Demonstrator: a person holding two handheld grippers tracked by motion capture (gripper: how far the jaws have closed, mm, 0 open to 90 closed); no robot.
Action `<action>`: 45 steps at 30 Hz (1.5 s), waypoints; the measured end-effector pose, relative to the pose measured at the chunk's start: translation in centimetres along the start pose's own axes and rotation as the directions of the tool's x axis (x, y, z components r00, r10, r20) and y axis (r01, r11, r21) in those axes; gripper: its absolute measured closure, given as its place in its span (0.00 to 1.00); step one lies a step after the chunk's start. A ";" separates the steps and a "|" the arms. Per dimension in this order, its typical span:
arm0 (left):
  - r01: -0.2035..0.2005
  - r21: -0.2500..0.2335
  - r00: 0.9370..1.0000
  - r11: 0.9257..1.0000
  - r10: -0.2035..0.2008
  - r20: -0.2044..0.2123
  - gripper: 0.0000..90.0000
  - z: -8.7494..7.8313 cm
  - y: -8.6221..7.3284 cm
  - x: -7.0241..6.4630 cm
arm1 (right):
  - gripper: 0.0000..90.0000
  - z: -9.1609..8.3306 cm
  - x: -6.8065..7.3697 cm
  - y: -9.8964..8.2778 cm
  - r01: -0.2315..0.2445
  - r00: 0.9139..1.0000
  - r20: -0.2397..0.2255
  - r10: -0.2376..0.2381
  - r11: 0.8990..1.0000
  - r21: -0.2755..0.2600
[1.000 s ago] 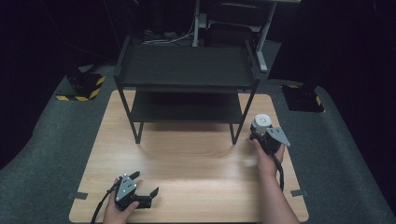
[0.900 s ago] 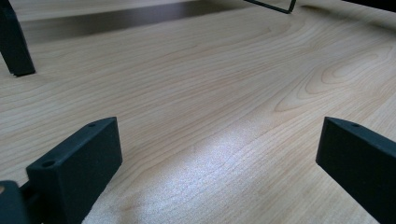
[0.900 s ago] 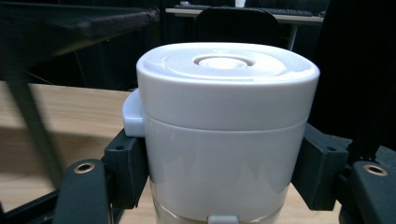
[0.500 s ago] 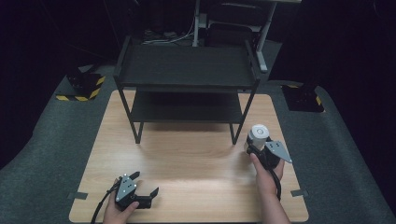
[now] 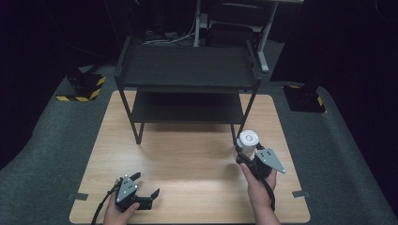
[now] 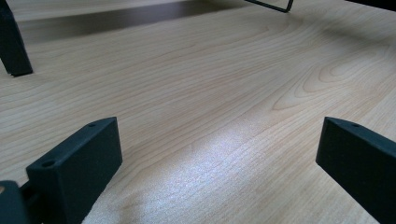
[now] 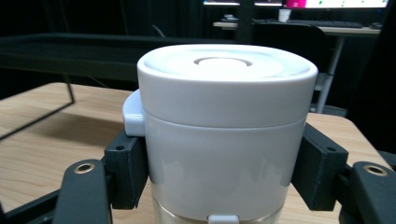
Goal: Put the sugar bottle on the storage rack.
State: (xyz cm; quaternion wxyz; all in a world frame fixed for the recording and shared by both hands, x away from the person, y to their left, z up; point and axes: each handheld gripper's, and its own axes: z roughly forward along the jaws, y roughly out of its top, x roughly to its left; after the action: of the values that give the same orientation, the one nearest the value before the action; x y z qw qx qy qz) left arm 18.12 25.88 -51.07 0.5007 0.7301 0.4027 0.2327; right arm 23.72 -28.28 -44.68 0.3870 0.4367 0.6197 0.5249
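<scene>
A white round container with a lid [image 5: 247, 140] [image 7: 226, 121] stands upright between the jaws of my right gripper [image 5: 245, 153], which is shut on its body. In the right gripper view both black pads [image 7: 125, 170] press its sides, and a small white tab sticks out at its left. This is over the right part of the wooden table [image 5: 187, 164], just in front of the rack's right front leg. My left gripper [image 5: 144, 185] rests low near the table's front left, jaws wide open with bare wood [image 6: 210, 140] between them.
A black two-level metal rack [image 5: 187, 70] stands at the back of the table, both shelves bare. Its left front leg [image 6: 14, 46] appears in the left gripper view. Grey carpet surrounds the table; desks and chairs lie in the dark beyond.
My right gripper has carried the white container down and toward the near side, away from the rack's right end. The left gripper has stayed in place.
</scene>
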 end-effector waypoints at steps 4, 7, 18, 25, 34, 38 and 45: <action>-0.001 -0.001 1.000 1.000 0.001 0.000 0.01 0.0 0.0 0.0 | 0.35 0.1 1.0 1.4 0.002 0.999 -0.032 -0.002 1.000 -0.005; -0.002 -0.001 1.000 1.000 0.002 0.001 0.01 0.0 0.0 0.0 | 0.35 0.4 1.8 2.5 0.002 0.998 -0.056 -0.002 1.000 -0.014; -0.002 0.002 1.000 1.000 0.002 0.004 0.01 0.0 0.0 0.0 | 0.35 2.4 4.2 7.4 0.000 0.994 -0.112 -0.006 0.999 -0.051; -0.003 0.000 1.000 1.000 0.003 0.004 0.01 0.0 0.0 0.0 | 0.35 4.8 5.1 9.9 -0.016 0.992 -0.123 0.009 0.998 -0.057; -0.004 -0.001 1.000 1.000 0.004 0.009 0.01 0.0 0.0 0.1 | 0.35 7.9 6.0 11.4 -0.020 0.993 -0.117 0.015 0.999 -0.042; -0.005 -0.003 1.000 1.000 0.005 0.009 0.01 0.0 -0.1 0.1 | 0.35 9.2 6.4 11.7 -0.017 0.995 -0.103 0.014 0.999 -0.028; -0.004 -0.002 1.000 1.000 0.004 0.013 0.01 -0.1 -0.1 0.1 | 0.35 11.8 6.8 11.6 -0.007 0.997 -0.082 0.004 1.000 -0.031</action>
State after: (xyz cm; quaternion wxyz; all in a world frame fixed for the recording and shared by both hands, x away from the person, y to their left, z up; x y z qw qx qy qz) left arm 18.12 26.04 -51.10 0.5036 0.7318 0.3979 0.2292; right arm 34.19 -17.31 -35.08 0.3665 0.4105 0.6256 0.5530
